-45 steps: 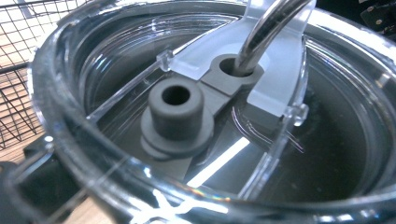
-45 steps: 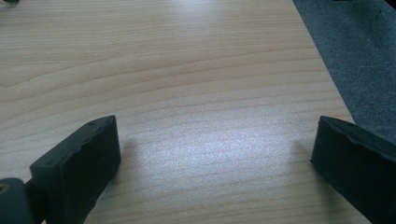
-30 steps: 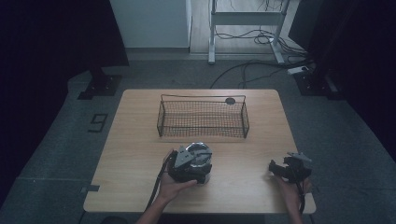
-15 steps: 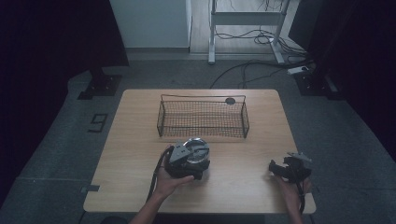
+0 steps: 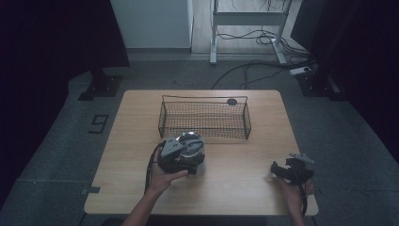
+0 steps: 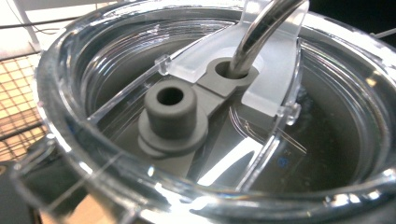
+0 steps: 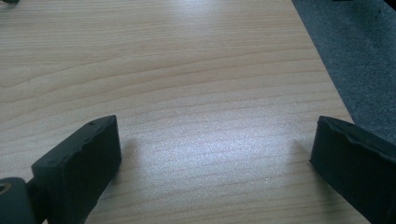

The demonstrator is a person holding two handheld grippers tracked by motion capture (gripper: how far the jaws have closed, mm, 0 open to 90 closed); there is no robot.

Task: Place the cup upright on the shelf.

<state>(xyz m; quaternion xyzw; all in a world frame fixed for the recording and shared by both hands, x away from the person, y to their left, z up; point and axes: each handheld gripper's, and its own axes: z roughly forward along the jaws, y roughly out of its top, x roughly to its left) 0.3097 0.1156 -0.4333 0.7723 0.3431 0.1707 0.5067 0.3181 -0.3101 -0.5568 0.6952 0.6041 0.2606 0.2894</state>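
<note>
The right tongs rest spread on the bare tabletop; whether the left tongs pinch the clear-lidded cup before the wire basket I cannot tell; a loose hold could tip it.
</note>
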